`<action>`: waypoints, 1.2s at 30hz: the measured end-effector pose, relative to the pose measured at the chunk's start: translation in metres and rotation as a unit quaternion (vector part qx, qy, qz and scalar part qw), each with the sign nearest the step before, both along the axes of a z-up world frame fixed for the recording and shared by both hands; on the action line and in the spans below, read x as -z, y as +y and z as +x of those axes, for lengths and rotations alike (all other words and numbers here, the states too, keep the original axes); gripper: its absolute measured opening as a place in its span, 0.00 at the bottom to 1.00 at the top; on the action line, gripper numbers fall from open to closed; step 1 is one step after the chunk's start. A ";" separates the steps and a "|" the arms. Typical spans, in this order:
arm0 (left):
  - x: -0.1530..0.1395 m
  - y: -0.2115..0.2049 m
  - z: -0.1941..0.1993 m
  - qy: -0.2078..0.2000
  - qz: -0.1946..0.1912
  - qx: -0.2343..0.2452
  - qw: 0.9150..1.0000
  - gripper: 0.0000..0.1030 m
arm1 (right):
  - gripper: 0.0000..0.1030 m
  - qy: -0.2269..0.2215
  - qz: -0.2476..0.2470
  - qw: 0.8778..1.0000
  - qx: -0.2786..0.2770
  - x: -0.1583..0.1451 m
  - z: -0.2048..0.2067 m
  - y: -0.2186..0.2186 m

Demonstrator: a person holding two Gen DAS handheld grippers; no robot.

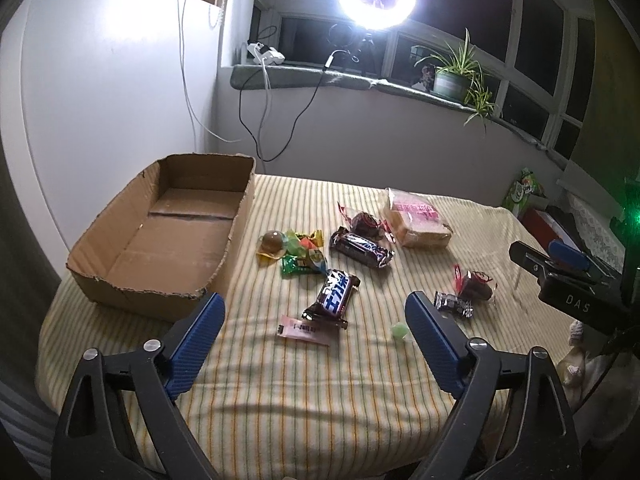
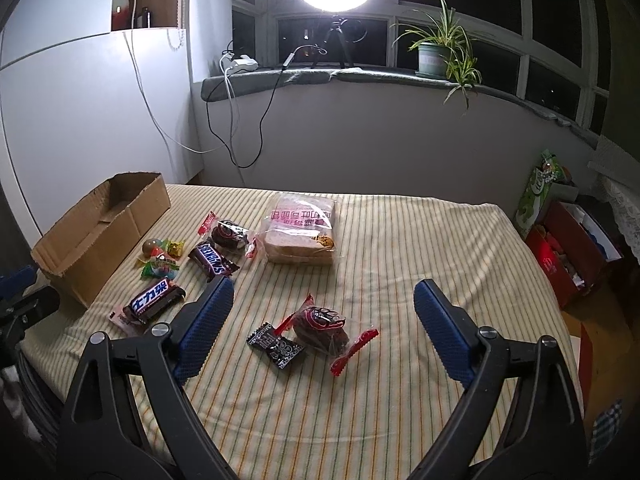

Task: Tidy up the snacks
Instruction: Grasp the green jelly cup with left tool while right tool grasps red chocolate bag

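Two black grippers with ribbed blue pads hover over the striped yellow cloth (image 2: 400, 240). Both the left gripper (image 1: 315, 320) and the right gripper (image 2: 324, 312) stand with jaws wide apart, clamped on nothing. Scattered snacks lie on the cloth, none yet in the shallow torn-edged cardboard box (image 1: 120, 264) at its left end, which sits empty.

Nearest the left gripper is a dark glossy chocolate bar with white lettering (image 1: 334, 294), resting on a flat pink sachet (image 1: 302, 330). I'd judge the bar light, fairly stiff and slippery in its wrapper, best pinched across its narrow width at the middle. Under the right gripper lie a small black printed packet (image 2: 276, 347) and a clear red-trimmed wrapper around a dark round cake (image 2: 322, 328). That one looks soft and crushable, so a gentle squeeze on the body seems wise. Farther back sits a bagged loaf of sliced bread (image 2: 300, 236), bulky and squashy.
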State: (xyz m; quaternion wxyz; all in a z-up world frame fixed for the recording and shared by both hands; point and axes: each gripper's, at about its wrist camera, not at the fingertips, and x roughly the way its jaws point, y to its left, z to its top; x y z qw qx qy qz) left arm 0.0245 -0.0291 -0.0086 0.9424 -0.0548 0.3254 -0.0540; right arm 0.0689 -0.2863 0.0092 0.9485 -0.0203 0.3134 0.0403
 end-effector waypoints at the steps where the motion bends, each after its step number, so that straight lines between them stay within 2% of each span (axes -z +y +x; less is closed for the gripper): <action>1: 0.001 0.000 0.000 0.001 -0.001 0.000 1.000 0.88 | 0.91 0.002 -0.002 1.000 -0.001 0.002 0.000 -0.001; 4: 0.003 -0.002 0.001 0.005 -0.003 0.003 1.000 0.85 | 0.85 0.012 -0.005 1.000 -0.004 0.007 0.001 -0.002; 8: 0.010 -0.009 0.002 0.016 -0.010 0.018 1.000 0.80 | 0.82 0.034 -0.006 0.999 -0.010 0.016 0.003 -0.008; 11: 0.017 -0.018 0.004 0.028 -0.018 0.038 0.999 0.75 | 0.75 0.049 -0.006 0.999 -0.020 0.023 0.004 -0.010; 13: 0.021 -0.021 0.005 0.037 -0.024 0.049 0.998 0.68 | 0.68 0.064 -0.003 0.998 -0.027 0.028 0.005 -0.012; 16: 0.028 -0.030 0.009 0.052 -0.035 0.068 0.996 0.65 | 0.62 0.084 0.003 0.996 -0.035 0.037 0.008 -0.016; 25: 0.048 -0.051 0.026 0.087 -0.050 0.111 0.989 0.51 | 0.62 0.094 -0.005 0.993 -0.066 0.048 0.030 -0.017; 32: 0.065 -0.074 0.040 0.103 -0.030 0.136 0.985 0.44 | 0.62 0.119 -0.022 0.987 -0.106 0.059 0.059 -0.014; 36: 0.074 -0.077 0.048 0.109 -0.021 0.134 0.985 0.39 | 0.62 0.139 -0.009 0.982 -0.129 0.065 0.068 -0.016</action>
